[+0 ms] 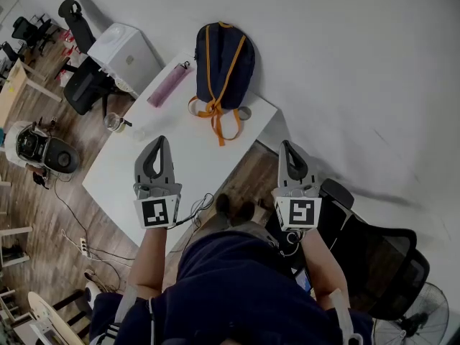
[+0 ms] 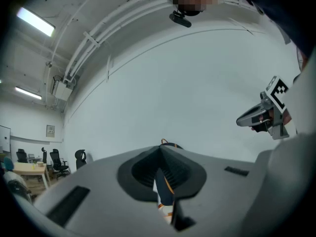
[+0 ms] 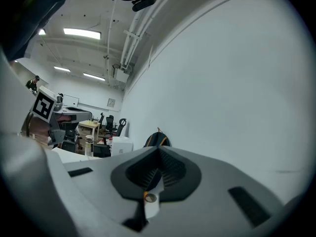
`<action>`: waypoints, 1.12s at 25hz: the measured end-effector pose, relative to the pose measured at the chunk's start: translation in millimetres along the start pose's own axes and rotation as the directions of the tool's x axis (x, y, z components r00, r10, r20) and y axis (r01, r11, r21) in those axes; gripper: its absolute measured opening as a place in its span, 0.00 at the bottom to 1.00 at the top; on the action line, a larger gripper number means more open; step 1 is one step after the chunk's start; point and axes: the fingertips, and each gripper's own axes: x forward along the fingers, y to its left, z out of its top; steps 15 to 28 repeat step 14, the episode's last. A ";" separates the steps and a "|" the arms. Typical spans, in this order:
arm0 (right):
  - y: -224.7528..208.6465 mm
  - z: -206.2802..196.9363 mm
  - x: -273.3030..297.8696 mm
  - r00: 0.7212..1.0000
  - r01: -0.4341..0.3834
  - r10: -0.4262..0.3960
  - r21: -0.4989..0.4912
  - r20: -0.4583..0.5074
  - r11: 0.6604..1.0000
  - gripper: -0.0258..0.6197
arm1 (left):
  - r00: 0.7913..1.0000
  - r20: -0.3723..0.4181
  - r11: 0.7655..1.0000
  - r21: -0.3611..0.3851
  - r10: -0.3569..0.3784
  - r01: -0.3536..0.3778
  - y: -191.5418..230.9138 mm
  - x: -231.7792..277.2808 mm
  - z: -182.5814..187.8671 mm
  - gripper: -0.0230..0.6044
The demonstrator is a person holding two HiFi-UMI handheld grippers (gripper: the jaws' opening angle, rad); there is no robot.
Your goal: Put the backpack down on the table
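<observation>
A dark blue backpack with orange trim and straps rests on the far end of the white table, against the wall. Its top shows over the jaws in the left gripper view and in the right gripper view. My left gripper hovers above the table's near part, well short of the backpack, shut with nothing in it. My right gripper hangs past the table's right edge, also shut and empty. Each gripper's tips meet in its own view.
A pink bottle lies left of the backpack, and a glass jar stands at the table's left edge. A small ring sits by the backpack's base. A white box stands beyond the table. A black office chair is at lower right.
</observation>
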 end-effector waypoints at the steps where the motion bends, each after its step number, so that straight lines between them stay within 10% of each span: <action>1: -0.4 -1.2 0.2 1.000 0.001 -0.001 0.001 -0.004 1.000 0.03 | 1.000 0.000 1.000 -0.001 -0.002 0.002 -0.7 0.3 -0.1 0.04; 28: -6.9 -4.0 3.7 1.000 0.008 -0.008 -0.003 -0.014 1.000 0.03 | 1.000 0.002 1.000 0.000 -0.030 0.030 -11.4 5.4 -1.1 0.04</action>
